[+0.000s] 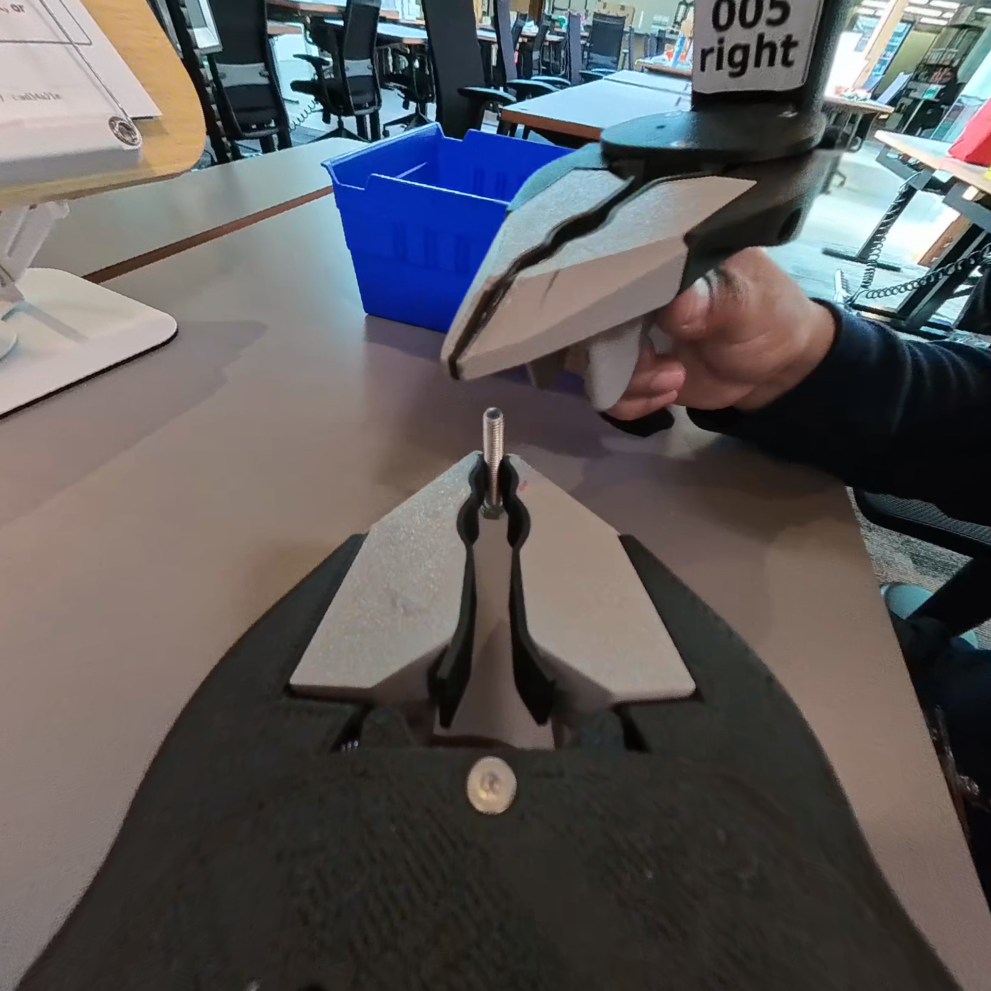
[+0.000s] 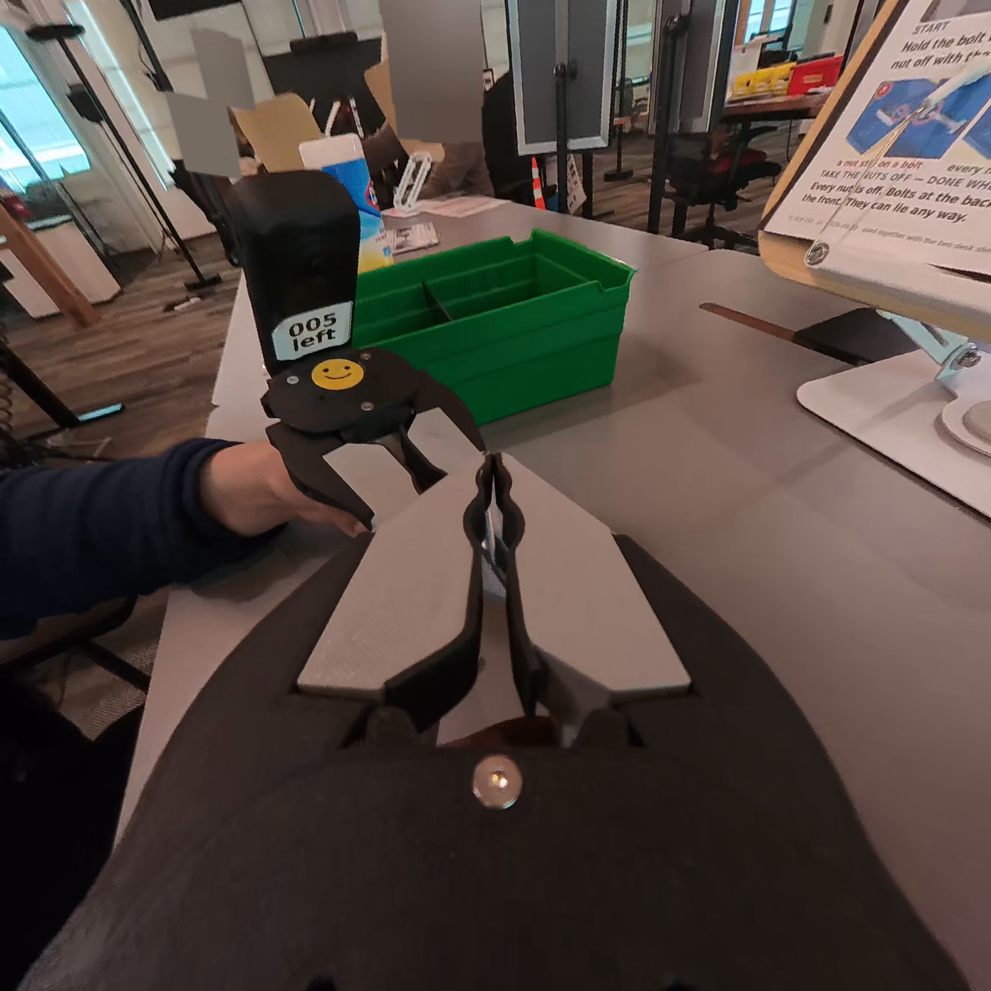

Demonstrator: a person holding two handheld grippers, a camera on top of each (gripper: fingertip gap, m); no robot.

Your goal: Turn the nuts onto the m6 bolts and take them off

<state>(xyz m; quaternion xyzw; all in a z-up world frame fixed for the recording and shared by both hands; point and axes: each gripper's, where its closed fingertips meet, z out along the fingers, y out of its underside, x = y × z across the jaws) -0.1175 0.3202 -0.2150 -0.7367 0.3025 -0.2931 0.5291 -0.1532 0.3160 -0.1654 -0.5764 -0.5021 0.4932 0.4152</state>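
My left gripper is shut on a silver threaded bolt and holds it upright, with the threaded end standing above the fingertips. A hex part sits low on the bolt between the pads. My right gripper hovers just above and to the right of the bolt's tip. Its jaws are closed and nothing shows at the tips. In the right wrist view the right gripper is shut. A silvery sliver shows through the hollow between its pads. The left gripper's fingers lie just behind it.
A blue bin stands behind the grippers on the grey table. A green bin with dividers stands at the far left side. A white stand with an instruction sheet occupies one corner; it also shows in the left wrist view. The gap from one gripper's tips to the other's is roughly 5 centimetres.
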